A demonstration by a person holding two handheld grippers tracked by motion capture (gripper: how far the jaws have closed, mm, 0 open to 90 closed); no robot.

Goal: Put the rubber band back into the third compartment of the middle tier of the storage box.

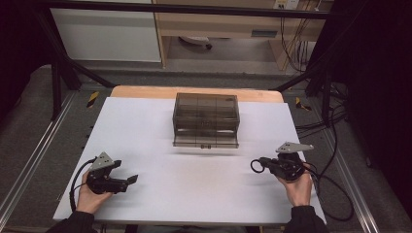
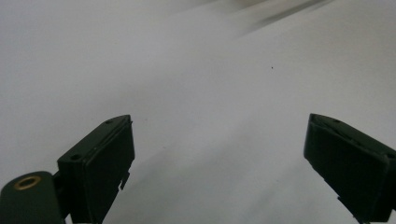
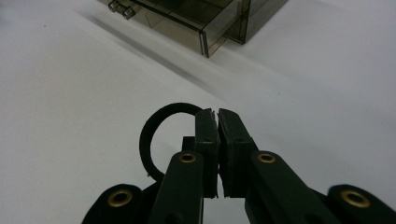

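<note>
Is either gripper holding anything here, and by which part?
The right gripper pinches a black ring by one side of its band. The left gripper is open and holds nothing.

The ring [image 3: 154, 135] is plain black, like the right gripper [image 3: 218, 116] holding it and the left gripper [image 2: 217, 163]. Beyond the ring, the drawer box [image 1: 206, 119] is smoky translucent grey-brown. The bench [image 1: 194, 189] is white, its far edge pale wood.

This looks like a lab recording station. A black metal frame [image 1: 63, 58] surrounds the white-covered wooden tabletop [image 1: 145, 141], black cables [image 1: 335, 121] trail over grey carpet, and yellow-black hazard tape [image 1: 92, 98] marks the floor.
</note>
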